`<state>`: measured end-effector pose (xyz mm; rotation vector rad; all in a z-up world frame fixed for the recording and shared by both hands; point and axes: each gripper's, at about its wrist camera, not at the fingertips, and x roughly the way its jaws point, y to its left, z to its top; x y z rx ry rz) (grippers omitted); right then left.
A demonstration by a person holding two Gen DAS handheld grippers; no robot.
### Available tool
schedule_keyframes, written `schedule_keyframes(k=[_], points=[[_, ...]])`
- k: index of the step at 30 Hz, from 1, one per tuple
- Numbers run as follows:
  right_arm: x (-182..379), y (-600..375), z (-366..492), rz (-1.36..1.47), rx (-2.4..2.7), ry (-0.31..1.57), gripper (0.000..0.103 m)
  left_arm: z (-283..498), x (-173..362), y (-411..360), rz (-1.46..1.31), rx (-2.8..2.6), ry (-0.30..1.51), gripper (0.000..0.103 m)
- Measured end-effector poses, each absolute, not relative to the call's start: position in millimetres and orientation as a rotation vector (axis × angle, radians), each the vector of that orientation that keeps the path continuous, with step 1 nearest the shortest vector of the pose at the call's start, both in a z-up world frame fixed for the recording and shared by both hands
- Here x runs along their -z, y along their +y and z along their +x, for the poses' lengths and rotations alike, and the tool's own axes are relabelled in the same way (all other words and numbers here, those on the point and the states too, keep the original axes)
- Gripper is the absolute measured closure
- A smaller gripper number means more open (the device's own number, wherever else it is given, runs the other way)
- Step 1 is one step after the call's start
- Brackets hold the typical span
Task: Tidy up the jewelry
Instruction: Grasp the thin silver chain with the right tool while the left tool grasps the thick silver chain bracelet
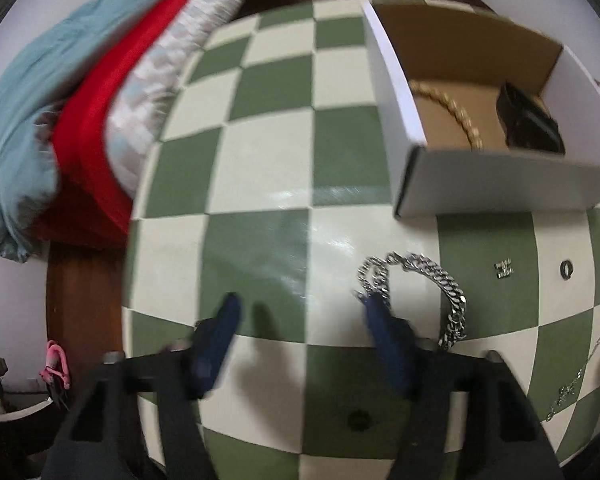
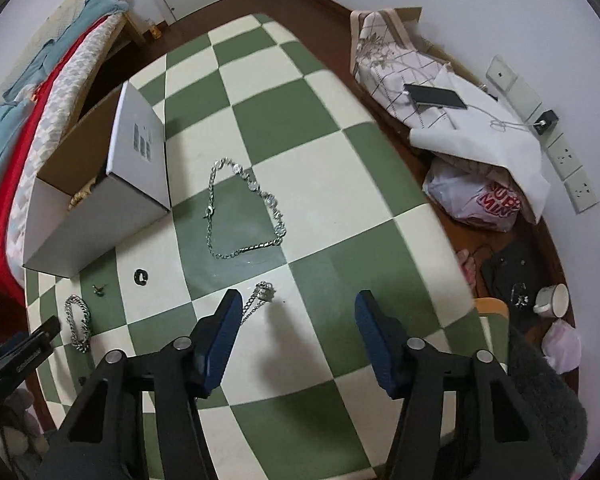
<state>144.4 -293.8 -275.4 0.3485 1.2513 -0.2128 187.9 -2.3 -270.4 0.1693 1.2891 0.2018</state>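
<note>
My left gripper [image 1: 298, 302] is open low over the green-and-cream checked table [image 1: 268, 160]. Its right finger touches a thick silver chain bracelet [image 1: 440, 276], which also shows in the right wrist view [image 2: 78, 322]. An open white cardboard box [image 1: 496, 184] holds a gold chain [image 1: 460, 116] and a dark item [image 1: 528, 120]. My right gripper [image 2: 296, 300] is open and empty above the table. A thin silver necklace with a pendant [image 2: 262, 294] lies by its left finger. A long silver necklace [image 2: 244, 208] lies beyond. A small ring [image 2: 141, 277] and a stud [image 2: 98, 289] lie near the box [image 2: 100, 216].
Folded red, blue and patterned bedding [image 1: 80, 120] lies left of the table. On the floor to the right are a cloth bag with a phone [image 2: 434, 96], a plastic bag [image 2: 476, 198] and a cup [image 2: 556, 300]. Thin chains [image 1: 580, 376] lie at the table's right edge.
</note>
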Motion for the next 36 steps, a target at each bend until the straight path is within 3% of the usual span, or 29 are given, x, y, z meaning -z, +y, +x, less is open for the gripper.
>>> schedule_keyframes(k=[2, 4, 7, 8, 10, 12, 13, 25, 29, 33, 36], points=[[282, -290, 147, 0.343, 0.202, 1.254, 0.044, 187, 271, -6, 0.176, -0.181, 1.280, 0.057], [289, -285, 150, 0.337, 0.189, 1.255, 0.044, 185, 271, -10, 0.168, -0.146, 1.272, 0.088], [293, -271, 153, 0.272, 0.186, 1.244, 0.044, 182, 271, -14, 0.198, -0.142, 1.274, 0.099], [294, -266, 155, 0.243, 0.190, 1.239, 0.044, 181, 271, -14, 0.205, -0.146, 1.271, 0.100], [294, -255, 156, 0.185, 0.192, 1.234, 0.056, 177, 271, -14, 0.208, -0.152, 1.267, 0.102], [294, -244, 156, 0.111, 0.196, 1.224, 0.084, 174, 271, -12, 0.204, -0.160, 1.263, 0.102], [295, -239, 155, 0.098, 0.184, 1.218, 0.091, 173, 272, -10, 0.203, -0.162, 1.262, 0.102], [280, -234, 144, 0.114, 0.176, 1.176, 0.091, 162, 249, 0, 0.157, -0.140, 1.217, 0.103], [263, -237, 142, 0.143, 0.162, 1.143, 0.091, 160, 237, 14, 0.005, -0.064, 1.221, 0.103], [254, -241, 142, 0.164, 0.155, 1.133, 0.091, 169, 257, 41, -0.315, 0.016, 1.325, 0.093], [254, -245, 142, 0.180, 0.158, 1.137, 0.091, 176, 268, 40, -0.325, 0.006, 1.356, 0.083]])
